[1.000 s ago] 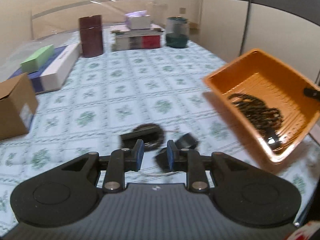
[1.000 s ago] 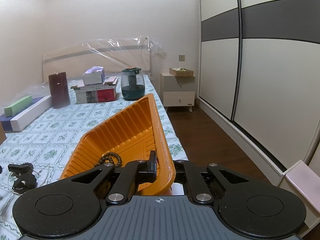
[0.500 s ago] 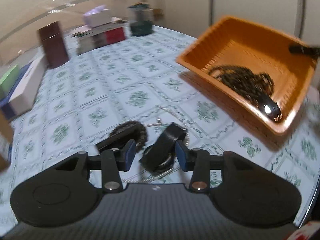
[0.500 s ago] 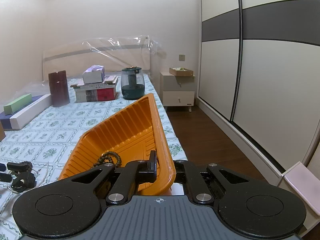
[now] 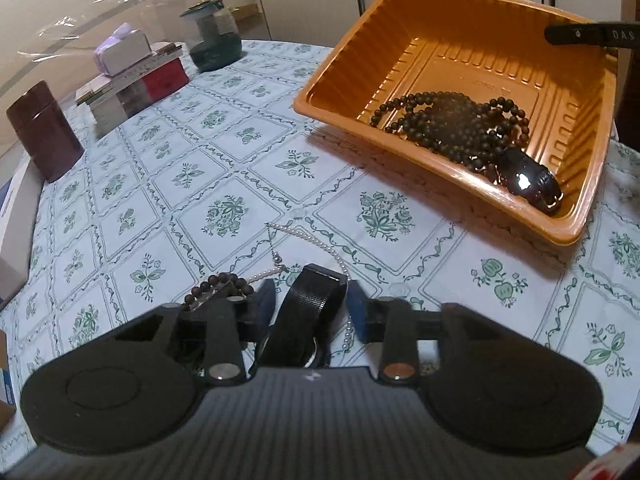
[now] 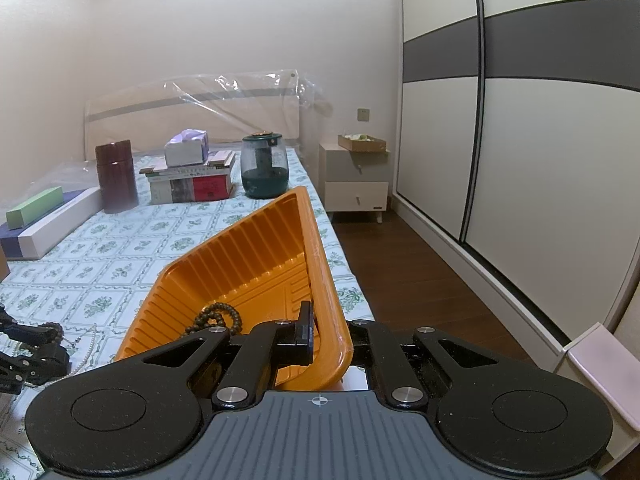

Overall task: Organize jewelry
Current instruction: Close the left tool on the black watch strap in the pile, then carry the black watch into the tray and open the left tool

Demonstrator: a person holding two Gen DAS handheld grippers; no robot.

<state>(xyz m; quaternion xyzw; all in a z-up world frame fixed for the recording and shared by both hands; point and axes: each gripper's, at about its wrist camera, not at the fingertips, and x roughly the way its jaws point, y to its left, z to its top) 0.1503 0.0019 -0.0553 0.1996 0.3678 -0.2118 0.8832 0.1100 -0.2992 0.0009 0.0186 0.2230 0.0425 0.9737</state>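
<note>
Closing my left tongs [image 5: 311, 306] on the black watch [image 5: 312, 300]

Brown bracelet [image 5: 218, 284] and pearl strand [image 5: 316, 240] still lie on the bed; dark beads [image 5: 448, 120] are already in the orange tray [image 5: 344, 92], right tongs [image 6: 329, 334] clamped on its rim.

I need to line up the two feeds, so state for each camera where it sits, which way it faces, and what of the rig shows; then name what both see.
Left wrist: sits on the left tool, tilted down at the tablecloth; its fingers are closing around a black strap among a pearl strand.
Right wrist: sits on the right tool, facing along the bed to the headboard and wardrobe; its fingers pinch the orange tray rim.
Shared: tray, dark beads, green jar, books.
</note>
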